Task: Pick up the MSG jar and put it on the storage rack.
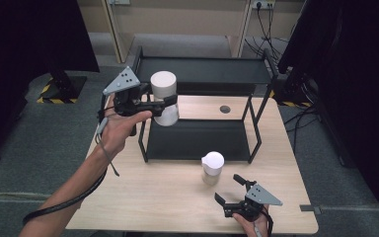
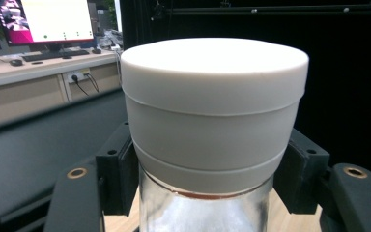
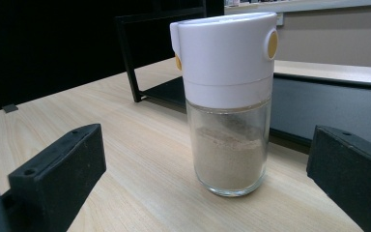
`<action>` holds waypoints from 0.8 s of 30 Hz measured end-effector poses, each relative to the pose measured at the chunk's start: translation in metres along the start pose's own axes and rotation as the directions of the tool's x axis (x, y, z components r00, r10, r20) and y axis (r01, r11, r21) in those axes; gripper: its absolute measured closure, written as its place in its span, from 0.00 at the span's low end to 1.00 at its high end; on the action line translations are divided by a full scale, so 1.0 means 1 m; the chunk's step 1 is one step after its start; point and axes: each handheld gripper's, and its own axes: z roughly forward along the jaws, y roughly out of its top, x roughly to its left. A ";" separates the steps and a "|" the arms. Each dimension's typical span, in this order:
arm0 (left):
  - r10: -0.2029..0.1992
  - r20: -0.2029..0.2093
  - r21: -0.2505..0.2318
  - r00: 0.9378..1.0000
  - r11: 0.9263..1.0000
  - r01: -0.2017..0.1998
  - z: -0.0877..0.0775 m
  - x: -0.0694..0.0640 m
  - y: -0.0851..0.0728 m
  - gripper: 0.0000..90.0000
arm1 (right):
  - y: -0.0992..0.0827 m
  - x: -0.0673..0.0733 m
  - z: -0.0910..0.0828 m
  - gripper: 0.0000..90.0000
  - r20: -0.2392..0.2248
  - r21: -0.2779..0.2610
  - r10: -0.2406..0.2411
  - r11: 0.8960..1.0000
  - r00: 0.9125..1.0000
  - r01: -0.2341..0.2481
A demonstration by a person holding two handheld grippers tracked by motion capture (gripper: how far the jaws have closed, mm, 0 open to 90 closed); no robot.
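**One jar in the air, one waiting on the table**

We hold the white-lidded jar [image 1: 164,98] in our left gripper [image 1: 170,101], its jaws clamped on either side just under the lid, where the white collar meets the glass. The jar hangs upright above the left end of the black two-tier rack [image 1: 197,140], off the table [image 1: 153,197]. To do this step well, we judge that we should keep the jar upright, carry it level over the shelf edge, and lower it until the glass base sits flat before easing the grip; the hold is high on the jar, so a quick swing could tip its bottom outward.

Our right gripper [image 1: 229,188] rests near the table's front edge with its jaws spread wide and nothing between them. The shaker of pale powder [image 3: 228,101] stands upright on the wood just ahead of those jaws, centred in the gap between them yet apart from both, with the rack's lower shelf right behind it.
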 end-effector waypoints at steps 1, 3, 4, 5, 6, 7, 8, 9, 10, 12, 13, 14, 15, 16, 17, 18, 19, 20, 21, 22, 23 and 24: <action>-0.002 -0.003 0.000 1.000 1.000 0.002 0.000 0.000 0.003 0.39 | 0.000 0.000 0.000 0.01 0.000 0.000 0.001 1.000 1.000 -0.001; 0.000 -0.004 0.000 1.000 1.000 0.000 0.001 0.001 0.008 0.39 | 0.000 0.000 0.000 0.01 -0.001 0.001 -0.001 1.000 1.000 0.001; 0.003 -0.005 -0.002 1.000 1.000 -0.003 0.001 0.002 0.010 0.39 | 0.000 0.000 0.000 0.01 -0.002 0.002 -0.001 1.000 1.000 0.001; 0.008 -0.007 -0.003 1.000 1.000 -0.008 0.002 0.002 0.012 0.39 | 0.000 0.000 0.000 0.01 -0.002 0.002 -0.001 1.000 1.000 0.001; 0.008 -0.009 -0.005 1.000 1.000 -0.008 0.002 0.002 0.014 0.39 | 0.000 0.000 0.000 0.01 -0.002 0.001 0.000 1.000 1.000 0.000; 0.008 -0.010 -0.006 1.000 1.000 -0.008 0.003 0.002 0.016 0.39 | 0.000 0.000 0.000 0.01 -0.002 0.001 0.000 1.000 1.000 0.000; 0.006 -0.011 -0.006 1.000 1.000 -0.006 0.003 0.003 0.018 0.39 | 0.000 0.000 0.000 0.01 -0.002 0.002 0.000 1.000 1.000 0.000; 0.003 -0.014 -0.008 1.000 1.000 -0.003 0.004 0.003 0.020 0.39 | 0.000 0.000 0.000 0.01 -0.002 0.001 0.000 1.000 1.000 0.000; 0.001 -0.017 -0.008 1.000 1.000 -0.001 0.004 0.004 0.022 0.39 | 0.000 0.000 0.000 0.01 -0.002 0.001 -0.001 1.000 1.000 0.001; 0.002 -0.024 -0.009 1.000 1.000 -0.002 0.005 0.004 0.026 0.39 | 0.000 0.000 0.000 0.01 -0.002 0.000 0.000 1.000 1.000 0.000; 0.003 -0.028 -0.008 1.000 1.000 -0.003 0.006 0.004 0.028 0.39 | 0.000 0.000 0.000 0.01 -0.003 0.000 0.001 1.000 1.000 -0.001; 0.004 -0.031 -0.008 1.000 1.000 -0.005 0.006 0.004 0.030 0.39 | 0.000 0.000 0.000 0.01 -0.003 0.000 -0.001 1.000 1.000 0.001; 0.004 -0.033 -0.008 0.999 1.000 -0.005 0.007 0.004 0.032 0.39 | 0.000 0.001 0.000 0.01 -0.004 0.001 0.000 1.000 1.000 0.000; 0.004 -0.036 -0.008 0.999 1.000 -0.004 0.008 0.005 0.034 0.39 | 0.000 0.000 0.000 0.01 -0.004 0.001 0.000 1.000 1.000 0.000; 0.005 -0.041 -0.009 0.999 1.000 -0.005 0.008 0.005 0.036 0.39 | 0.000 0.000 0.000 0.01 -0.004 0.001 0.000 1.000 1.000 0.000; 0.004 -0.046 -0.008 0.999 1.000 -0.005 0.009 0.005 0.039 0.39 | 0.000 0.000 0.000 0.01 -0.005 0.002 0.000 1.000 1.000 0.000; 0.004 -0.050 -0.007 0.999 1.000 -0.004 0.010 0.006 0.041 0.39 | 0.000 0.000 0.000 0.01 -0.005 0.001 0.000 1.000 1.000 0.000; 0.001 -0.055 -0.009 0.999 1.000 -0.002 0.011 0.007 0.043 0.39 | 0.000 0.000 0.000 0.01 -0.004 0.001 0.000 1.000 1.000 0.000; 0.002 -0.058 -0.006 0.998 1.000 -0.002 0.012 0.008 0.045 0.39 | 0.000 0.000 0.000 0.01 -0.004 0.001 0.000 1.000 1.000 0.000; 0.004 -0.066 -0.007 0.998 1.000 -0.004 0.013 0.008 0.047 0.39 | 0.000 0.000 0.000 0.01 -0.004 0.001 0.000 1.000 1.000 0.000; 0.007 -0.070 -0.006 0.998 1.000 -0.008 0.014 0.009 0.049 0.39 | 0.000 0.000 0.000 0.01 -0.004 0.001 0.000 1.000 1.000 0.000; 0.007 -0.074 -0.005 0.997 1.000 -0.007 0.016 0.009 0.051 0.39 | 0.000 0.000 0.000 0.01 -0.004 0.001 0.000 1.000 1.000 0.000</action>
